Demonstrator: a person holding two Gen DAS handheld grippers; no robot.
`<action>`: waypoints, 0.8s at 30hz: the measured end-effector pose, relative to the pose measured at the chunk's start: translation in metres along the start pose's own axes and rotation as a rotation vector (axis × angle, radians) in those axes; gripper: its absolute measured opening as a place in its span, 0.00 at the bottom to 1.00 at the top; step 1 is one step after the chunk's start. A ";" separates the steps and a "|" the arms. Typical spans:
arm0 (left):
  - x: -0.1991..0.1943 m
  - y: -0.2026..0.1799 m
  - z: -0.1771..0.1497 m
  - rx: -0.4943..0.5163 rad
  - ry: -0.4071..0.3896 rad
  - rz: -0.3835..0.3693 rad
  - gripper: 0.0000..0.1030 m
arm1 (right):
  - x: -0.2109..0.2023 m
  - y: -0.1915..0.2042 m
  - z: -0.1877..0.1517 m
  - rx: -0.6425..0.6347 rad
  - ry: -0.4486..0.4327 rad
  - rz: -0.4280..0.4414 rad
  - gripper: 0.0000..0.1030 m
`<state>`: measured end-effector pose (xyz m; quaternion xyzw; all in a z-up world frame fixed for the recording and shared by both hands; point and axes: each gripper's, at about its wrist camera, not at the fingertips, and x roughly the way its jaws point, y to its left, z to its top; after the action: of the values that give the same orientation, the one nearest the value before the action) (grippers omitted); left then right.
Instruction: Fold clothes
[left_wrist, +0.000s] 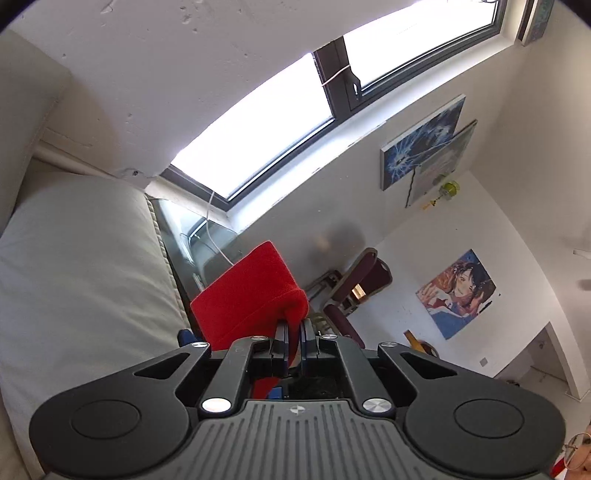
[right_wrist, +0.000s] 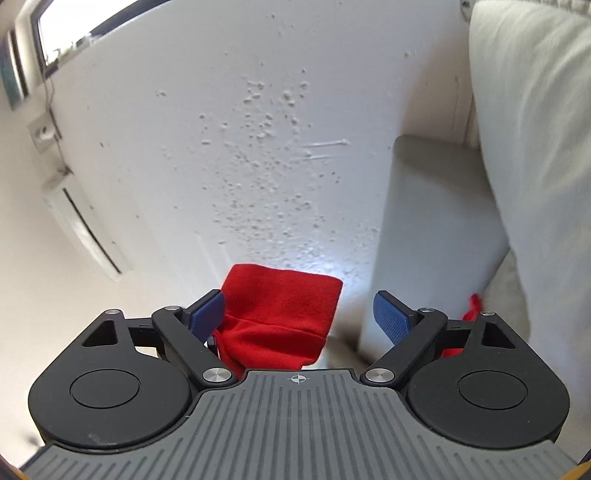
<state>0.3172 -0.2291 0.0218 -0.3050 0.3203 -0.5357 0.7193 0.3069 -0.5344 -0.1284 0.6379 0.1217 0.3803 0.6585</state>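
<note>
Item: red garment (left_wrist: 251, 295), soft fleece-like cloth, one hemmed end standing above the claws. Landmark for all places below: the pale cushion (left_wrist: 81, 266) of a sofa.

Position: the garment is held aloft, well clear of any surface, just beside the cushion's edge in the left wrist view, with window (left_wrist: 258, 122) and wall posters beyond it. In the right wrist view the same cloth (right_wrist: 280, 317) is seen against the speckled white wall (right_wrist: 240, 147), with the cushion (right_wrist: 535, 166) off to the right side. A small further scrap of red (right_wrist: 472, 308) is noted low against the cushion, behind the right finger; whether it belongs to the same garment cannot be told.

Left claw (left_wrist: 293, 334): drawn narrow, its blue pads pinched on a bunched edge of the cloth, which passes down between them.

Right claw (right_wrist: 299, 314): spread wide. The cloth lies against the left blue pad (right_wrist: 207, 312) and hangs in the gap; nothing is clamped.

Progress: no finished fold is shown. The garment is not laid flat or stacked anywhere in view; most of its length is hidden beneath the claws, so its overall shape cannot be judged. The scene would fit a garment lifted for spreading, or one carried part-folded. A second grip and the laying down are judged to remain.
</note>
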 end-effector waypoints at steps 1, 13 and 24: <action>0.000 0.000 -0.002 -0.012 -0.002 -0.011 0.03 | 0.002 -0.002 -0.002 0.012 0.017 0.025 0.86; -0.020 0.040 0.004 -0.140 -0.112 0.221 0.39 | 0.009 0.021 -0.007 -0.214 -0.083 -0.082 0.05; -0.062 0.018 -0.062 0.191 0.128 0.734 0.45 | -0.036 0.090 -0.004 -0.412 -0.500 -0.416 0.04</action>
<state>0.2646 -0.1707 -0.0216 -0.0673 0.4011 -0.2879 0.8670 0.2489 -0.5638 -0.0568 0.5269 0.0053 0.0878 0.8453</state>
